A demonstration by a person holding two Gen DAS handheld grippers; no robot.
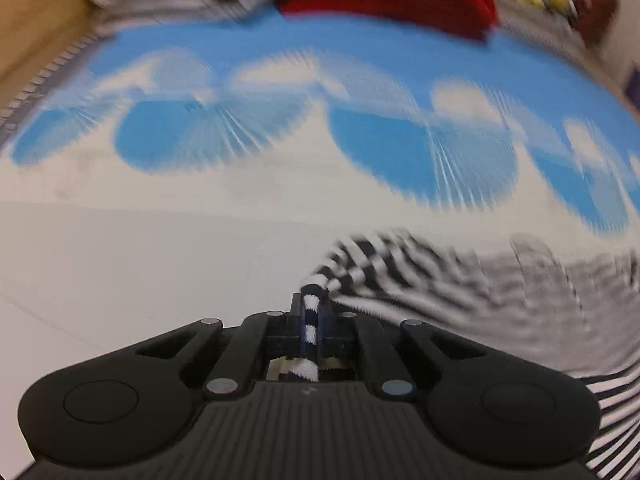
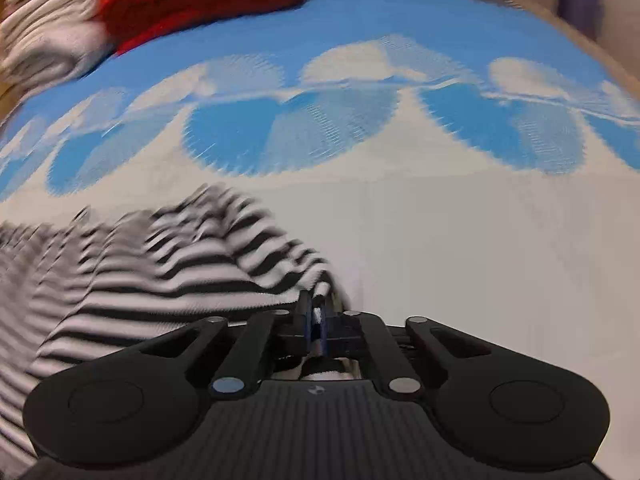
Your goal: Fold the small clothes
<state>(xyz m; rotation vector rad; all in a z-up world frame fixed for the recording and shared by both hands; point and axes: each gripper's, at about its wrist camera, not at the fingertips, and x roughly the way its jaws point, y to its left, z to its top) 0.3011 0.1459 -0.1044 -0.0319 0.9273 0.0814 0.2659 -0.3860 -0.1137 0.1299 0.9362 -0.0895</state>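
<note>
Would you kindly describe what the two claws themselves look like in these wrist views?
Both look alike. The left claw and right claw are matte black, with a ribbed body, two round lobes, linkage bars with silver pins, a small pale mark in the middle, and narrow fingers with blue inner faces. No cables or sleeves show.

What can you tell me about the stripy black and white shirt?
The striped garment is soft knit-looking cloth with thin black and white stripes. It lies rumpled and wavy on a blue and white patterned cloth, not yet folded flat. The pictures are blurry, so its exact shape is unclear. The left claw is shut on one bunched edge, and the right claw is shut on another edge, so the garment stretches between the two.
</note>
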